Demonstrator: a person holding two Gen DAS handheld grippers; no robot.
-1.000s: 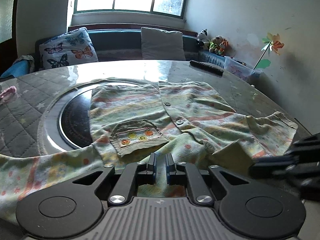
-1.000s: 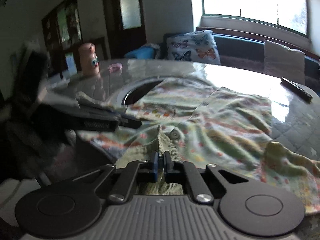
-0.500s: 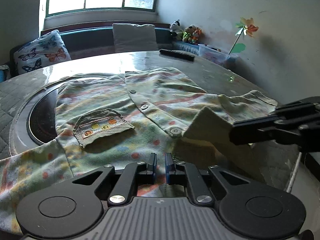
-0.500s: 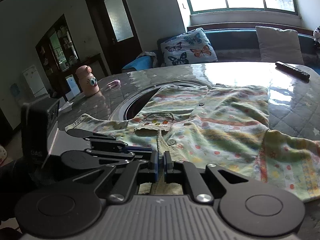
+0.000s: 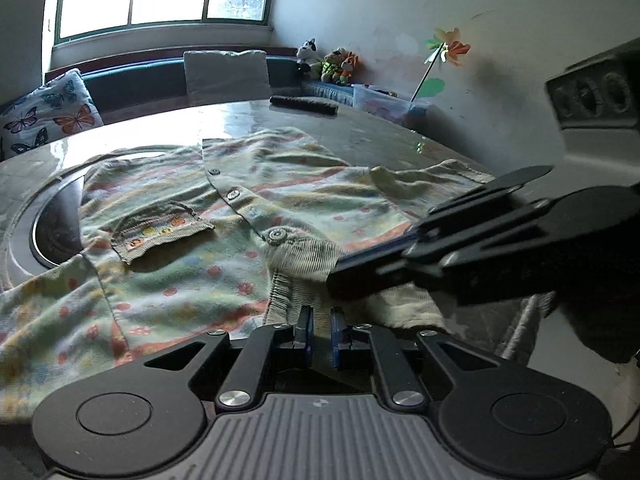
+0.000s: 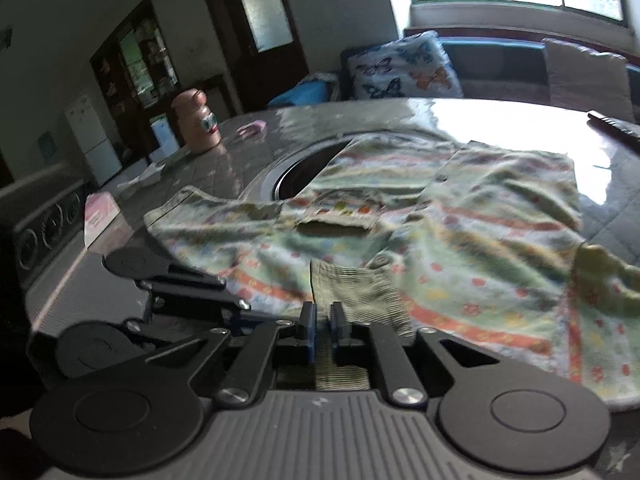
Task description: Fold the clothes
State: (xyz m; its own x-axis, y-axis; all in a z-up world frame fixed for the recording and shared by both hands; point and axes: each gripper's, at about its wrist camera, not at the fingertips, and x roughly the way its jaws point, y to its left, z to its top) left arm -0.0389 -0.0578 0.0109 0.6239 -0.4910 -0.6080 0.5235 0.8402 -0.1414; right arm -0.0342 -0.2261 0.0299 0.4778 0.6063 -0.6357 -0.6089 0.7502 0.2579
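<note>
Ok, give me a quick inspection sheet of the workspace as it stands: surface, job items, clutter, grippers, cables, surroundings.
Surface: round glossy table with a round recessed ring under the garment.
Job's things: patterned shirt spread flat, buttoned front up, chest pocket showing; ribbed collar at the near edge.
Clutter: remote control at the far edge; pink figurine, small pink item, pink box.
Grippers: left gripper nearly closed at the collar's edge, grip unclear; right gripper shut on the collar.
Cables: nothing seen.
Surroundings: window bench with butterfly pillow, stuffed toys, paper pinwheel.
</note>
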